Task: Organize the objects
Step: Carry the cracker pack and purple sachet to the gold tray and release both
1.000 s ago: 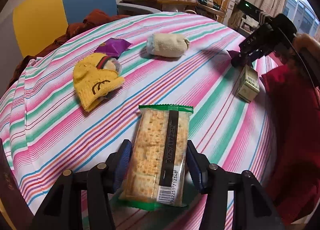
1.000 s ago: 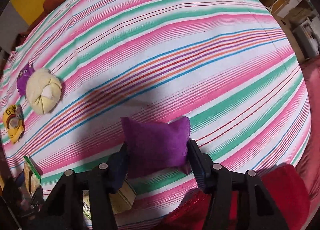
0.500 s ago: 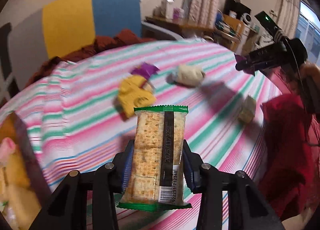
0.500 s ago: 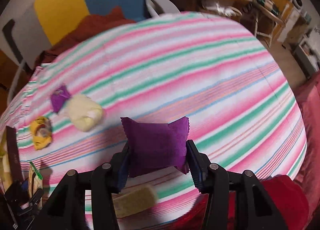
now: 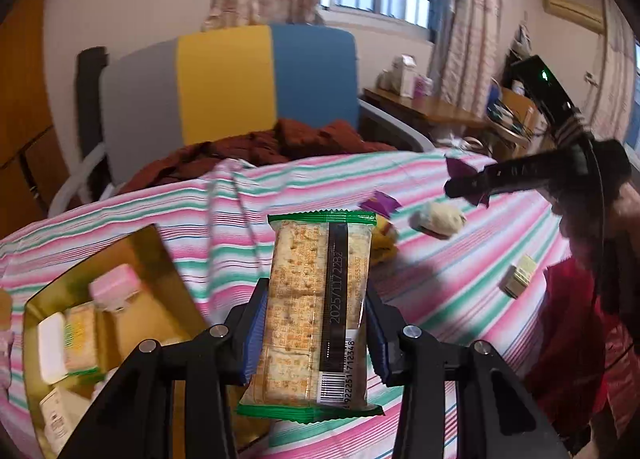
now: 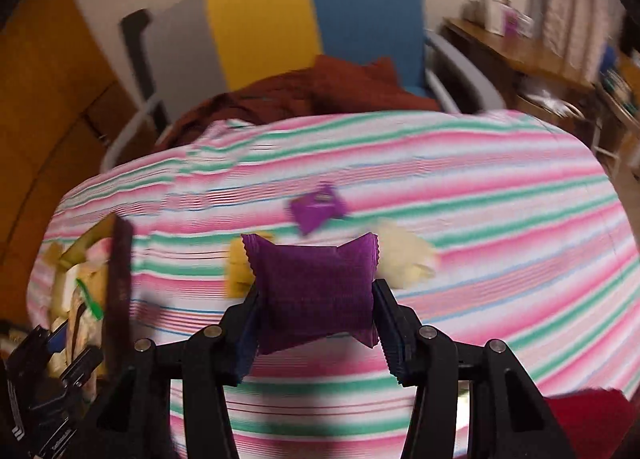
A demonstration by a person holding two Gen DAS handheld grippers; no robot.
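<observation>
Crackers [image 5: 316, 311] — a clear pack with green ends — sit clamped upright in the left gripper [image 5: 314, 333], above the striped cloth [image 5: 460, 291] beside the gold box [image 5: 160, 259]. Right gripper [image 6: 316, 319] pinches a purple pouch [image 6: 314, 291] over the cloth — both jaws closed on their loads.

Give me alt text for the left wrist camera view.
The left gripper holds a green-edged cracker packet upright above a striped tablecloth. A gold box of snacks sits lower left; the right gripper, far right, carries a purple packet.
</observation>
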